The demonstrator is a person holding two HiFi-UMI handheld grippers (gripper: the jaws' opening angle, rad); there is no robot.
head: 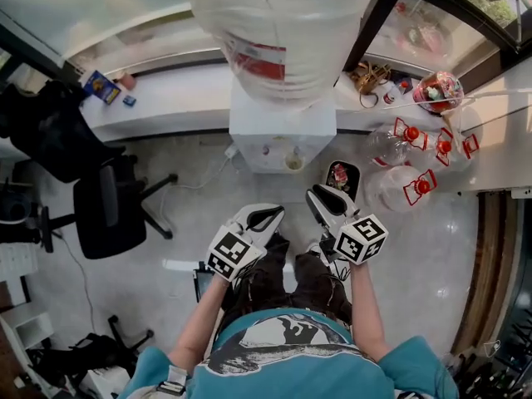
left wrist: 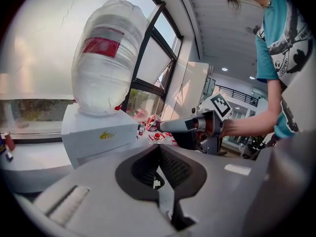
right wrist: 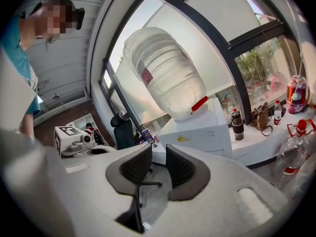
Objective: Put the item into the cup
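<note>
**Just short of the water dispenser: one tool closed, one open**

Nearest, the person in a teal shirt [head: 283, 352] is standing over a pale floor [head: 191, 219] and is holding both tools out in front, side by side and a little apart. The left tool [head: 274, 213] is pressing its dark pads together tip to tip, gripping nothing. The right tool [head: 320, 196] is holding its jaws apart with a clear gap between the pads, and only floor is showing through that gap in the right gripper view.

Just beyond the right tool's tips, a dark container [head: 342, 176] with something red inside is lying low by the dispenser's corner. Ahead of both tools and roughly between them, the white water dispenser [head: 270, 127] is standing against the counter [head: 183, 98]. A small pale cup [head: 293, 163] is apparently sitting at its front, though it is too small to be sure. Which thing is the item I cannot tell.

Off to the right of the right tool, clear bottles [head: 407, 185] with red caps are standing in a cluster. Well to the left of the left tool, a black office chair [head: 108, 214] is sitting.

Farthest ahead, a large water bottle [head: 278, 32] wrapped in clear plastic is resting upside down on the dispenser, with the counter running along the window behind it.
</note>
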